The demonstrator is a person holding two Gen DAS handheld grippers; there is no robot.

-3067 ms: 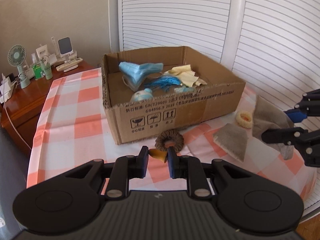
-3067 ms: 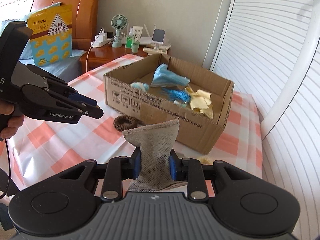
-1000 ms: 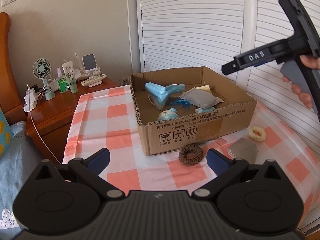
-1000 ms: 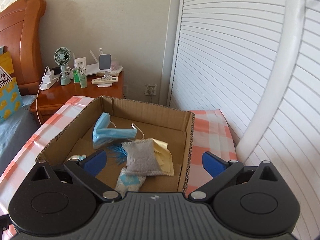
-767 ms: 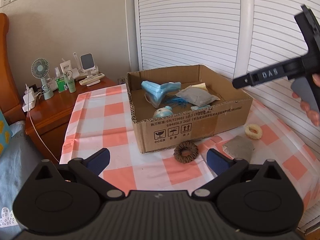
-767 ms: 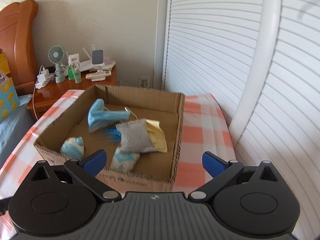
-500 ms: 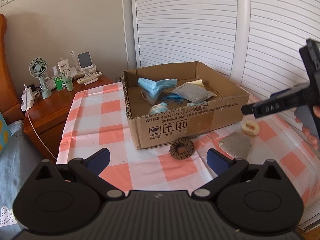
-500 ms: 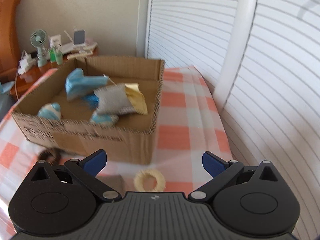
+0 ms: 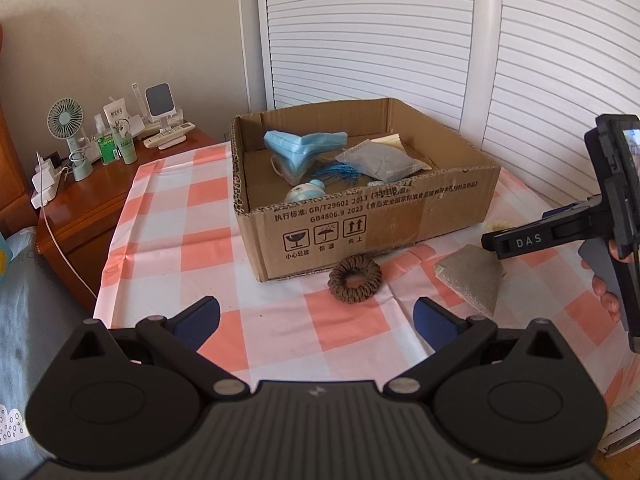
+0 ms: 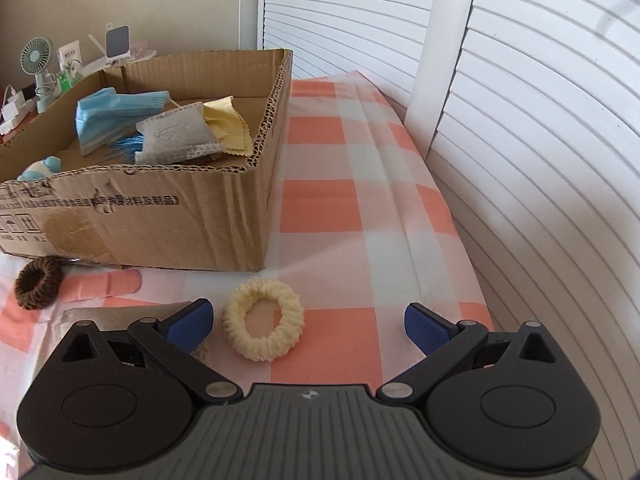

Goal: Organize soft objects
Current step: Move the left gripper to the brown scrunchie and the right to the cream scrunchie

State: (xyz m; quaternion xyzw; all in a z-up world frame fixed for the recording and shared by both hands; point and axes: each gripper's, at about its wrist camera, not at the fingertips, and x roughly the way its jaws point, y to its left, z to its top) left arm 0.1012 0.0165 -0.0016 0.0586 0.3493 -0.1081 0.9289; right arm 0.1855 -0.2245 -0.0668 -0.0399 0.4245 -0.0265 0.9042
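A cardboard box [image 9: 404, 220] [image 10: 180, 216] stands on the checked tablecloth [image 9: 172, 216]. It holds a blue face mask [image 9: 304, 148], a grey pouch [image 9: 384, 162] [image 10: 180, 136], a yellow cloth [image 10: 228, 128] and other soft items. In front of it lie a brown scrunchie [image 9: 354, 280] [image 10: 39, 282], a grey cloth [image 9: 472, 280] and a cream scrunchie [image 10: 262, 324]. My left gripper [image 9: 316, 320] is open and empty, hovering short of the brown scrunchie. My right gripper [image 10: 306, 322] is open and empty, low over the cream scrunchie, which lies between its fingers.
A wooden nightstand [image 9: 76, 208] at the left carries a small fan [image 9: 66, 120], bottles and chargers. White louvred doors [image 9: 380, 28] stand behind the table. The table's right edge [image 10: 472, 280] drops off near the doors.
The right gripper dropped the grey pouch into the box, then swung down and right to the cream scrunchie. The left gripper let go of a small orange item and drew back, open.
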